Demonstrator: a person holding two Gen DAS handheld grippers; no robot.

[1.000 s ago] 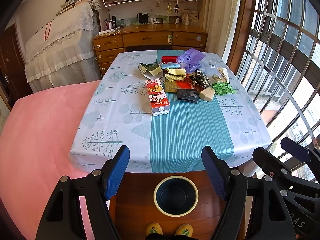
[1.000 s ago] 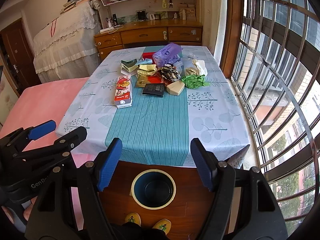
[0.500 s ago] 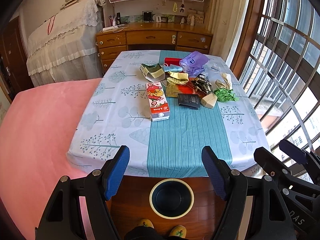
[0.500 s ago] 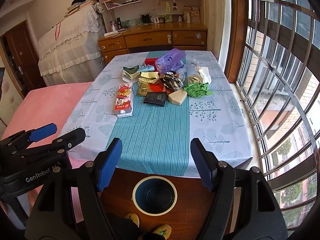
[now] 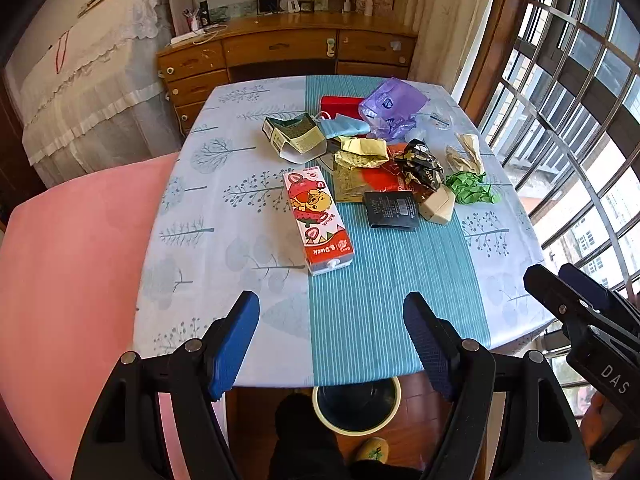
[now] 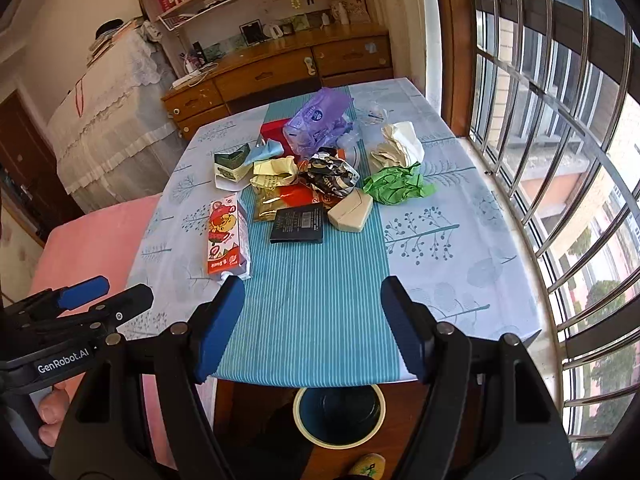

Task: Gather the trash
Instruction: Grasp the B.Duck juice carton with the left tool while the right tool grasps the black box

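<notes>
A heap of trash lies on the table's far half: a red milk carton (image 5: pixel 318 218) (image 6: pixel 226 234), a black packet (image 5: pixel 391 210) (image 6: pixel 298 224), a beige box (image 5: pixel 438 206) (image 6: pixel 351 212), crumpled green paper (image 5: pixel 472 188) (image 6: pixel 396 184), a purple bag (image 5: pixel 390 106) (image 6: pixel 318 120) and wrappers. A dark bin with a cream rim (image 5: pixel 356 404) (image 6: pixel 338 412) stands on the floor under the near table edge. My left gripper (image 5: pixel 332 344) is open and empty above the near edge. My right gripper (image 6: pixel 312 328) is open and empty beside it.
The table (image 5: pixel 208 216) wears a blue-and-white leaf cloth with a teal striped runner. A pink bed (image 5: pixel 68 272) lies to the left. A barred window (image 6: pixel 560 120) runs along the right. A wooden desk (image 5: pixel 288 48) stands beyond the table.
Both grippers have moved forward and over the near table edge, closer to the trash. The bin now sits partly under the table edge. Both stay open.
</notes>
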